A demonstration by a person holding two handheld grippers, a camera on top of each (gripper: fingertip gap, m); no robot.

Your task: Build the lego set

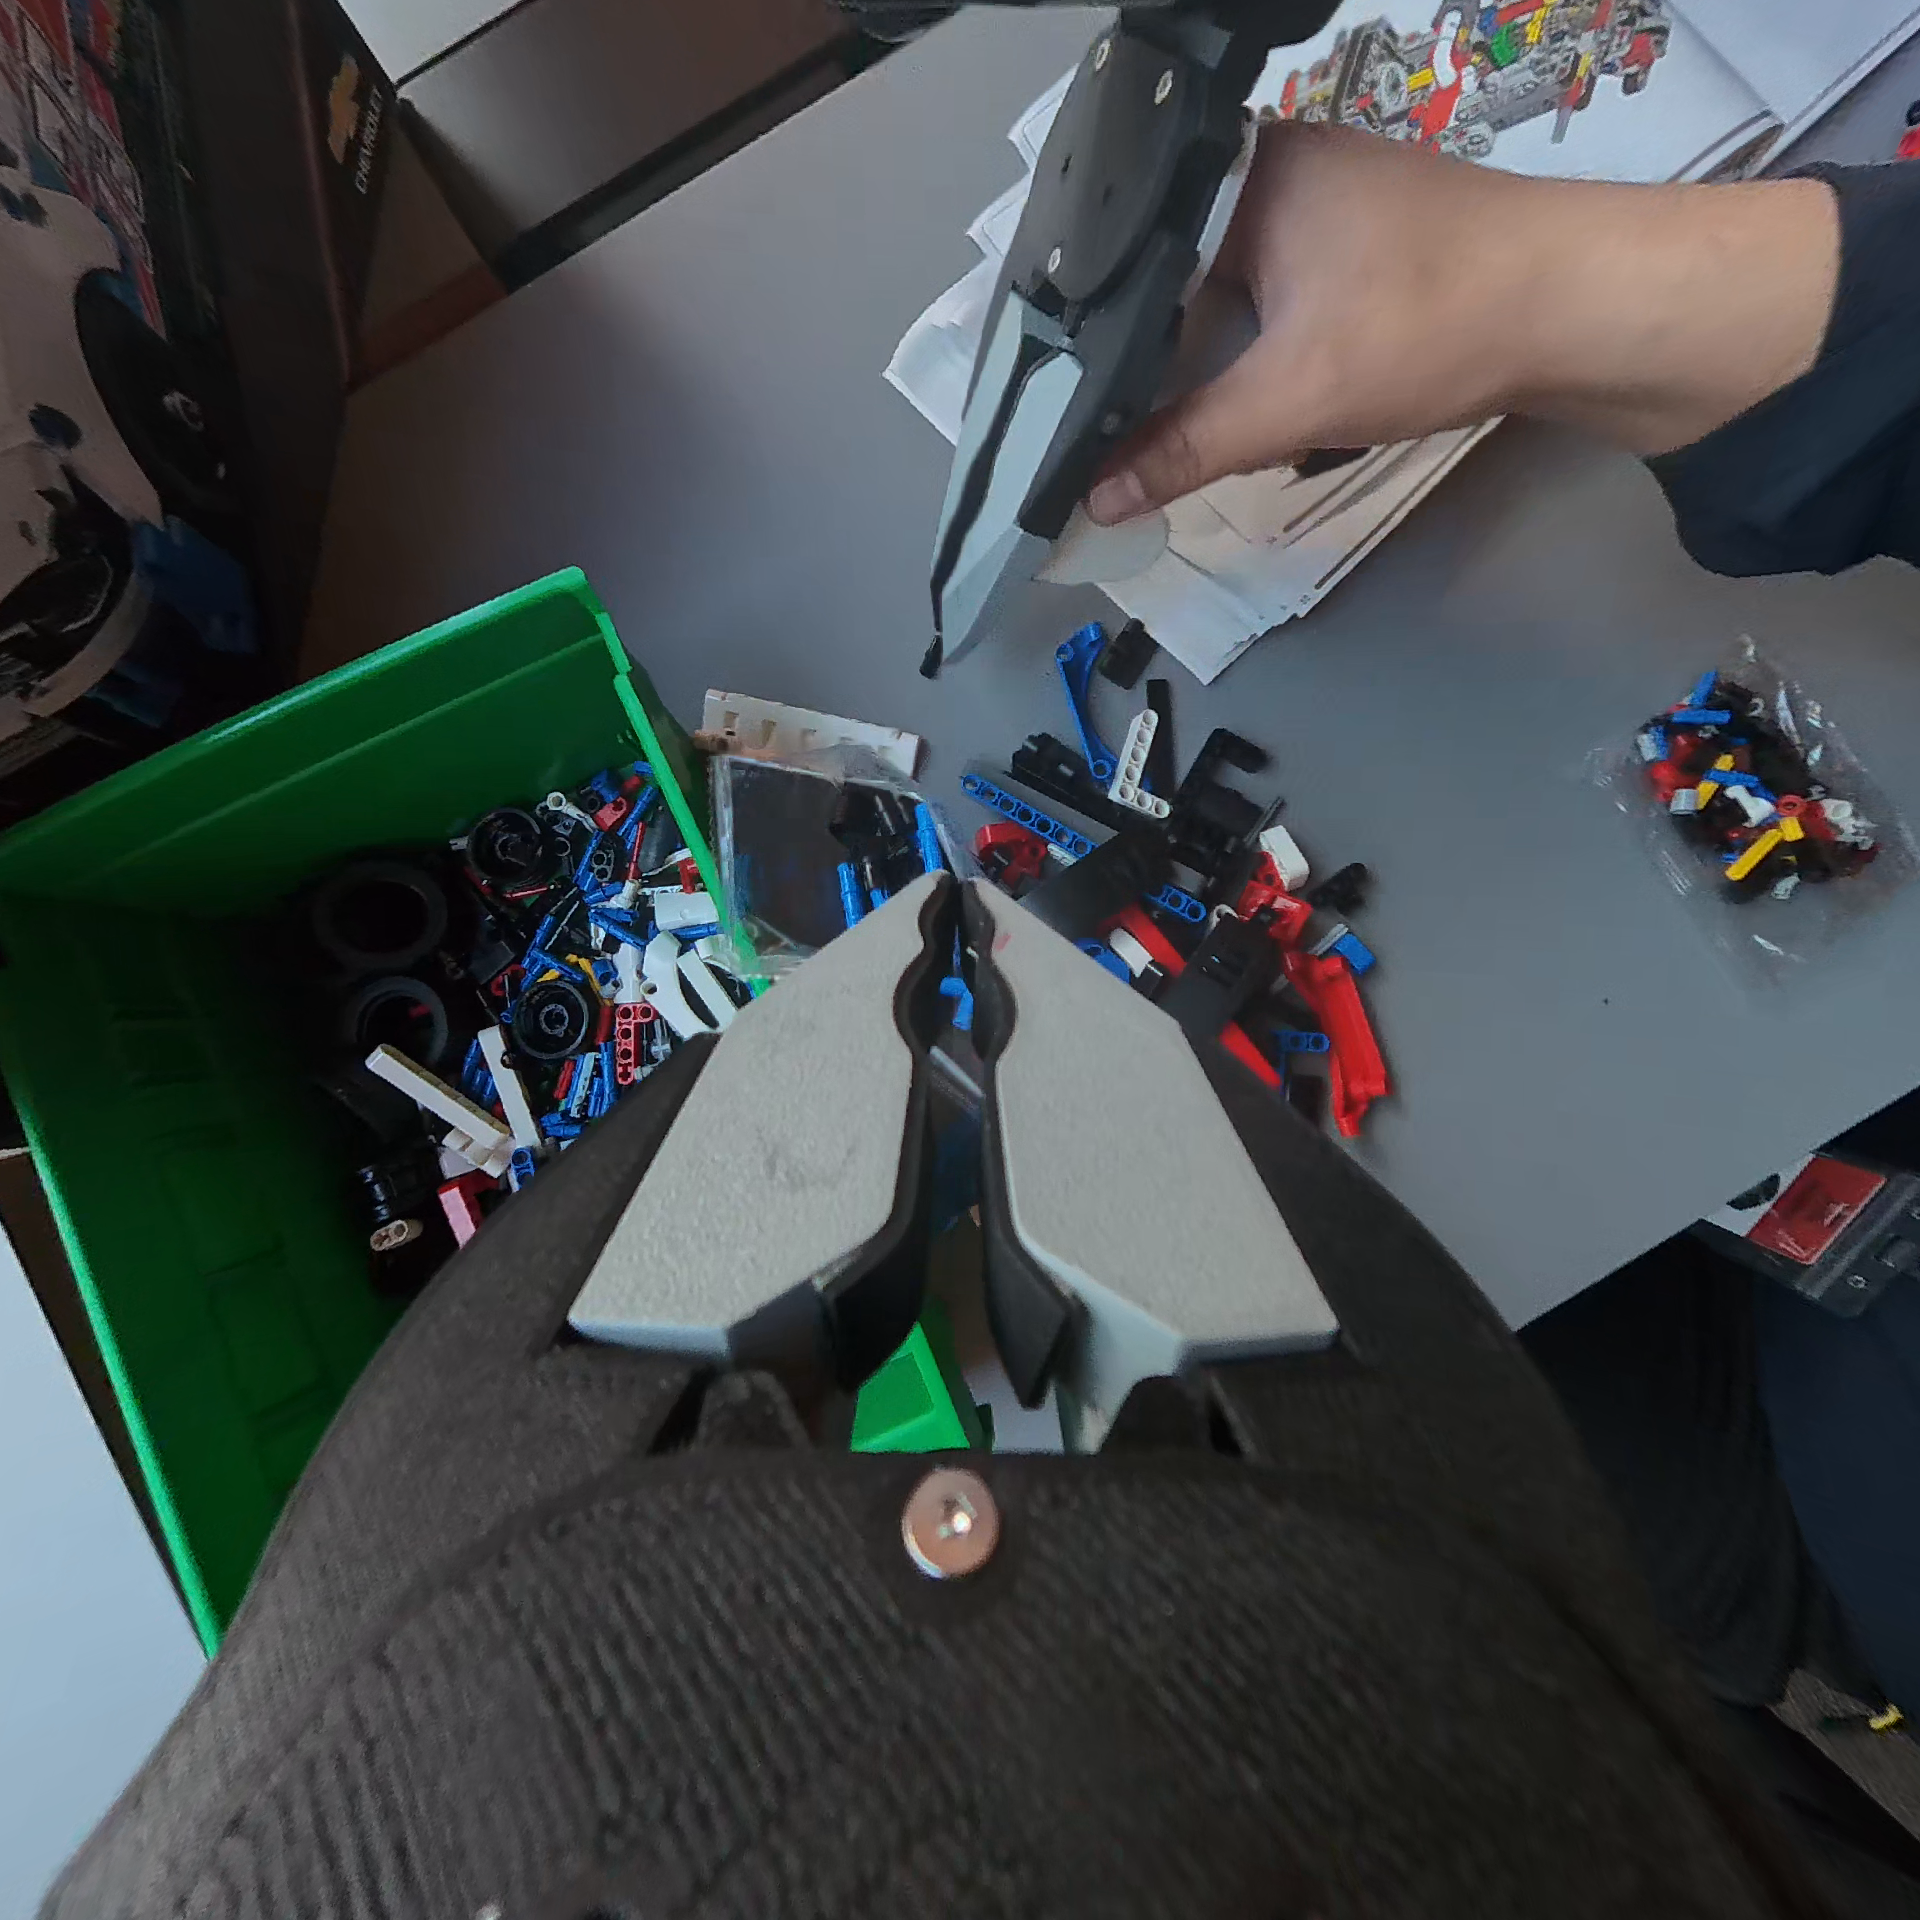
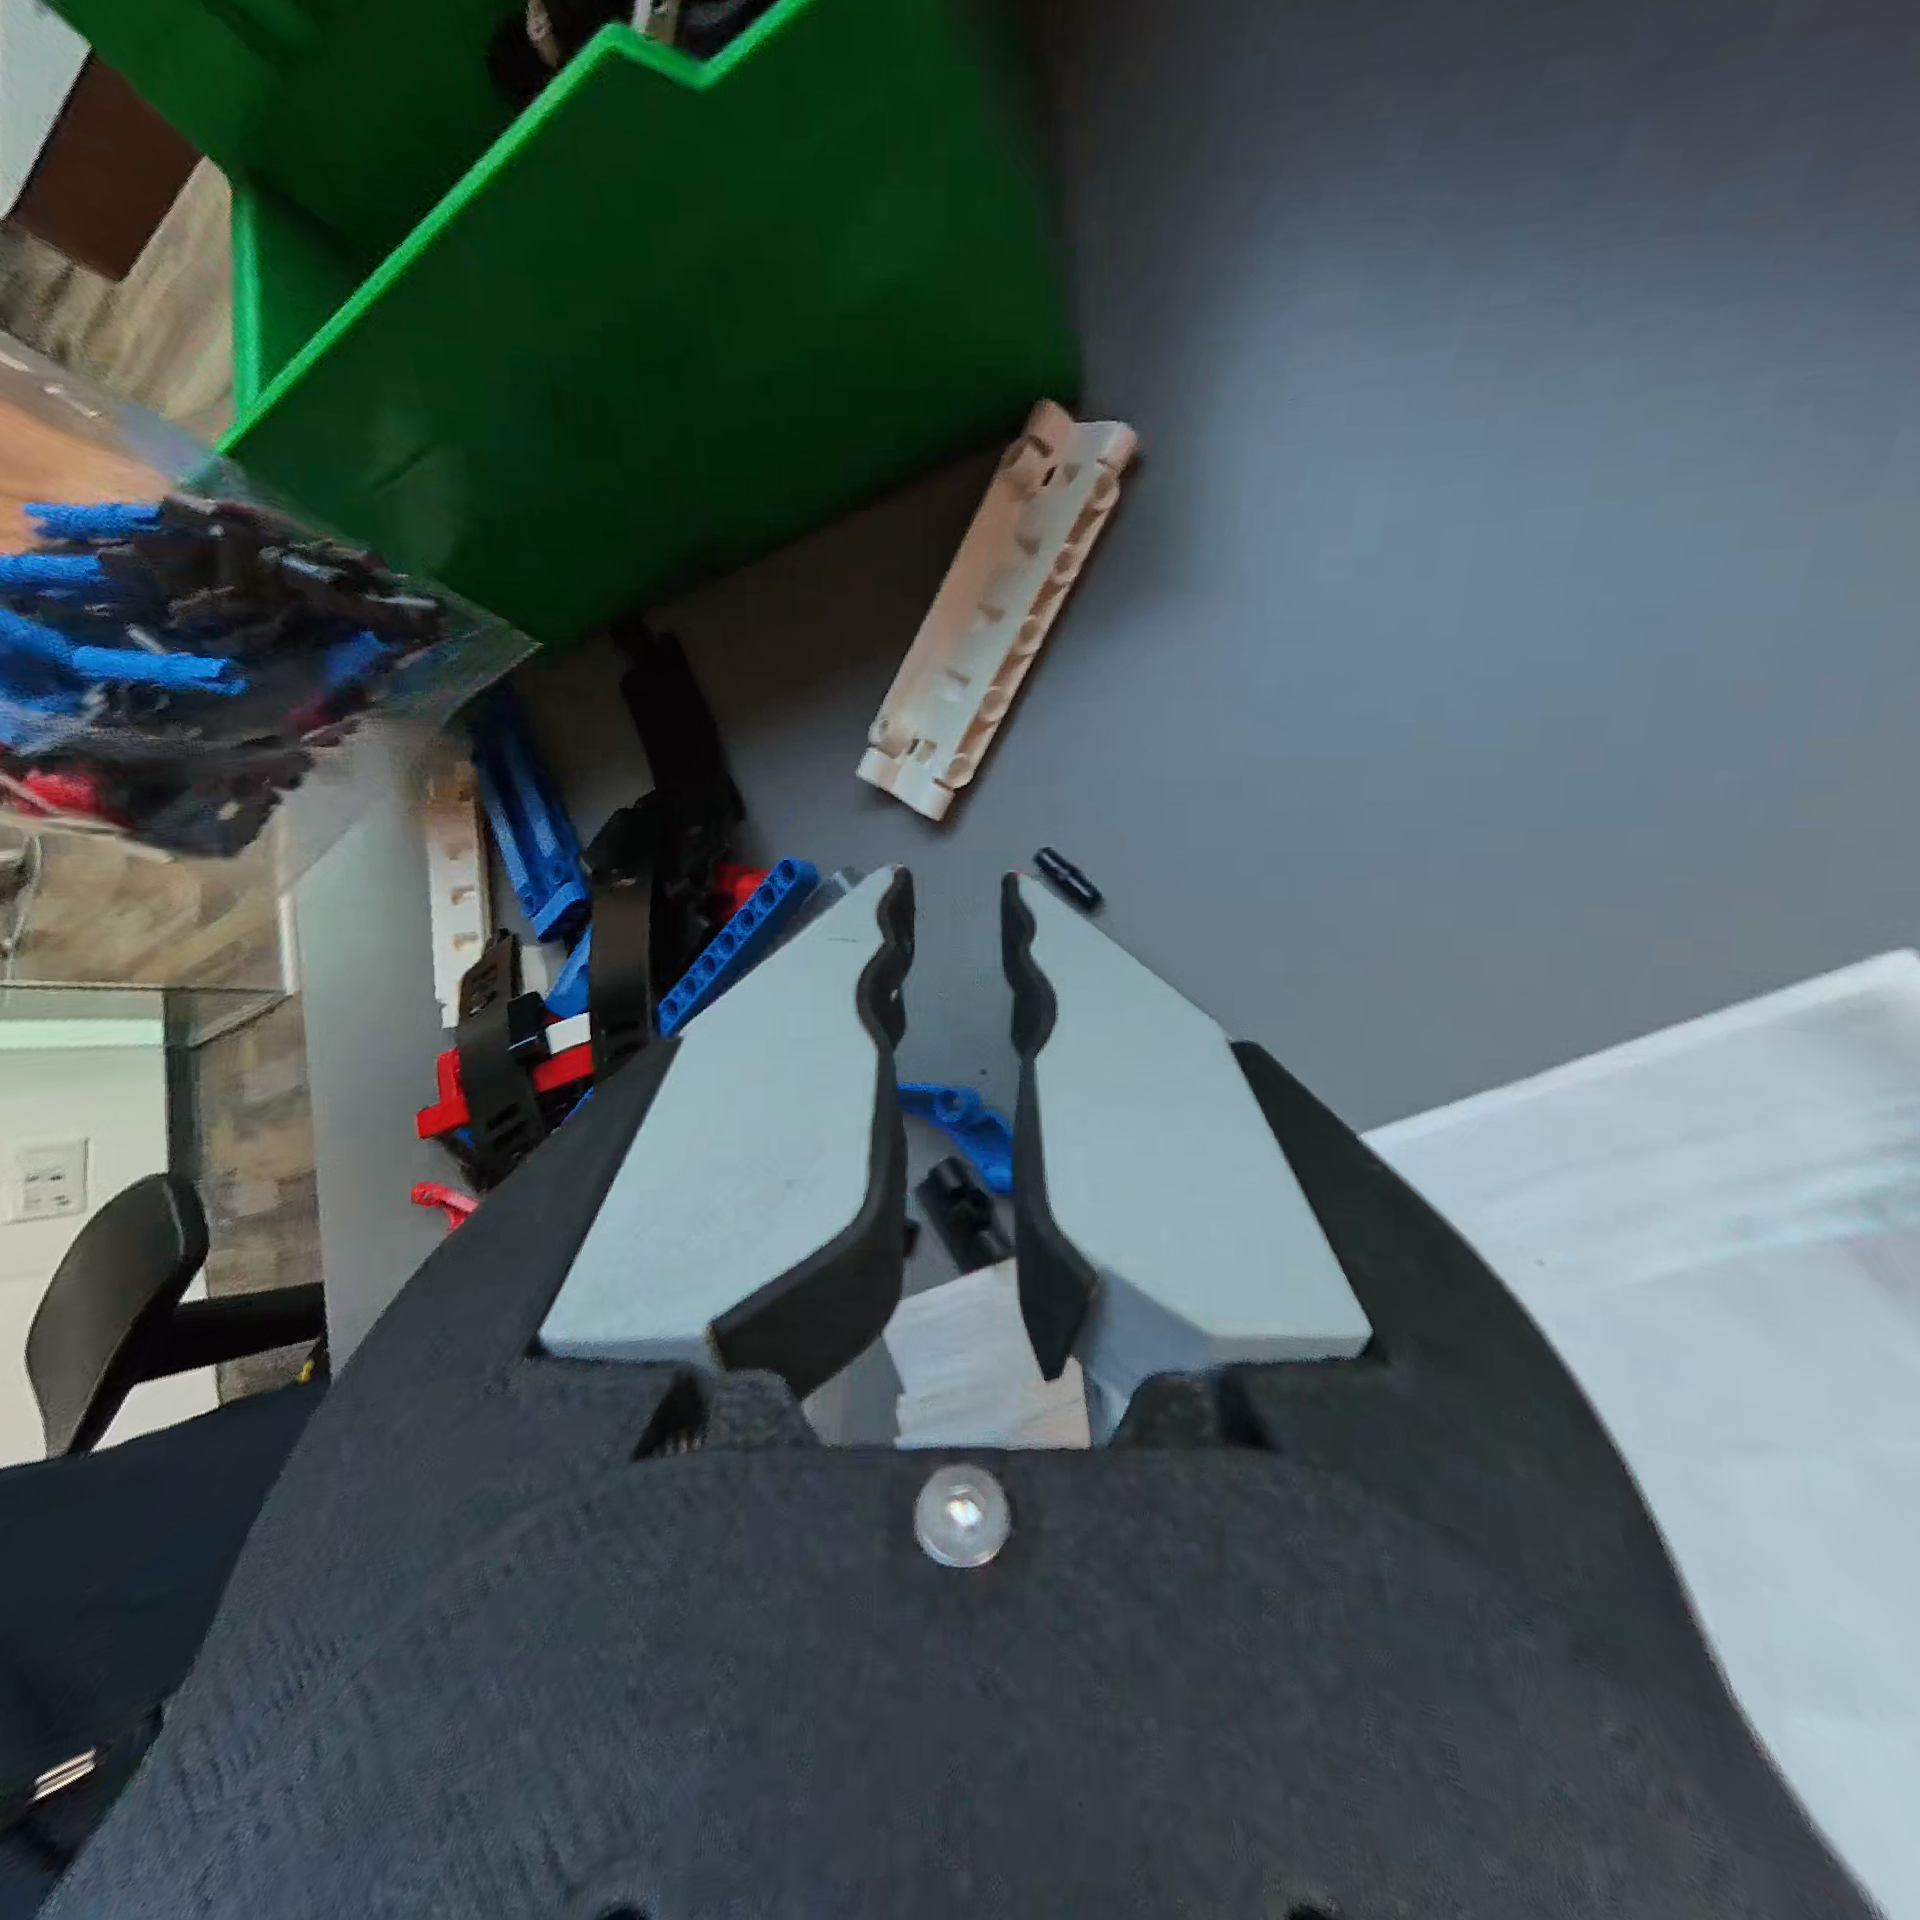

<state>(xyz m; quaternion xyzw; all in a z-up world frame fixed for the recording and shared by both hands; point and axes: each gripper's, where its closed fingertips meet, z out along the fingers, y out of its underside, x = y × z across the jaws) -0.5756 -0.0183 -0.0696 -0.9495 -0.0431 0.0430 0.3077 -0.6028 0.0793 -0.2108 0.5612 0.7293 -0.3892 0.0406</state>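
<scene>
Grey tabletop (image 2: 1455, 520) carries a green bin (image 1: 312, 748): left gripper (image 1: 958, 883) pinches a clear bag (image 1: 800, 831) of parts just beside the bin, while right gripper (image 2: 956, 883) stands spread and empty farther from the bin, near a black pin (image 2: 1067, 878).

Tabletop (image 2: 1507, 520): plain grey, evenly lit.
Floor (image 2: 135, 914): wood-patterned.
Chair (image 2: 114, 1288): black, stood beside the tabletop.
Wall (image 2: 73, 1101): pale.
</scene>
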